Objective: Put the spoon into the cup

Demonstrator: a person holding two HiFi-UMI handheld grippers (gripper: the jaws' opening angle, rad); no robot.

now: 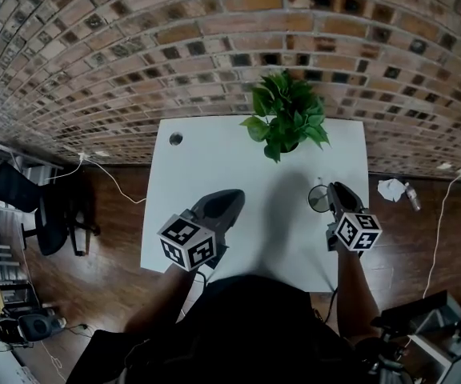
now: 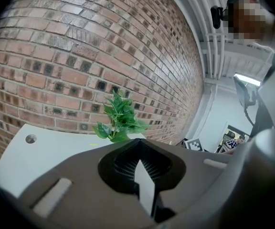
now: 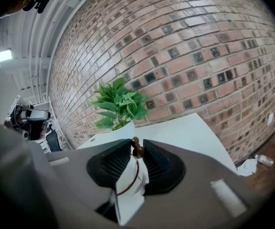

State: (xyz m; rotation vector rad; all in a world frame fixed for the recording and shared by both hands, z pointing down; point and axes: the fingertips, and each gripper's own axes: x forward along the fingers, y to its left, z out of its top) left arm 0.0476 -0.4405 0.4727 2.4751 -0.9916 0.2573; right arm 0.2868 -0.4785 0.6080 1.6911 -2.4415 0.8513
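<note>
Curved red-brown brick wall (image 1: 134, 46) stands far ahead of both sets of jaws. Dark wood-plank floor (image 1: 102, 214) lies below and to either side of them.

Plain white rectangular counter (image 1: 206, 158) runs under both jaws and on ahead to the wall.

Leafy green plant in a white pot (image 1: 286, 118) sits on the counter. It is ahead of the jaws, between the two lines they point along and nearer the right one.

Left gripper (image 1: 232, 198), grey with a marker cube: the jaws are together at the tips with nothing between them. They hang over bare counter, tilted a little downward.

Right gripper (image 1: 334, 188), same make, tilted likewise: the jaws stand a narrow gap apart, clamped on the knobbed end of a slim brown wooden spoon (image 3: 137, 149). The knob fills the gap right at the tips, and a thin brown line drops from it below the jaws.

Small round greyish cup (image 1: 318, 199) is on the counter just beside the right jaws' tip, on their left. I cannot tell whether the spoon's lower end is inside it.

Crumpled white paper (image 1: 390, 189) lies on the floor, right of the right jaws.
</note>
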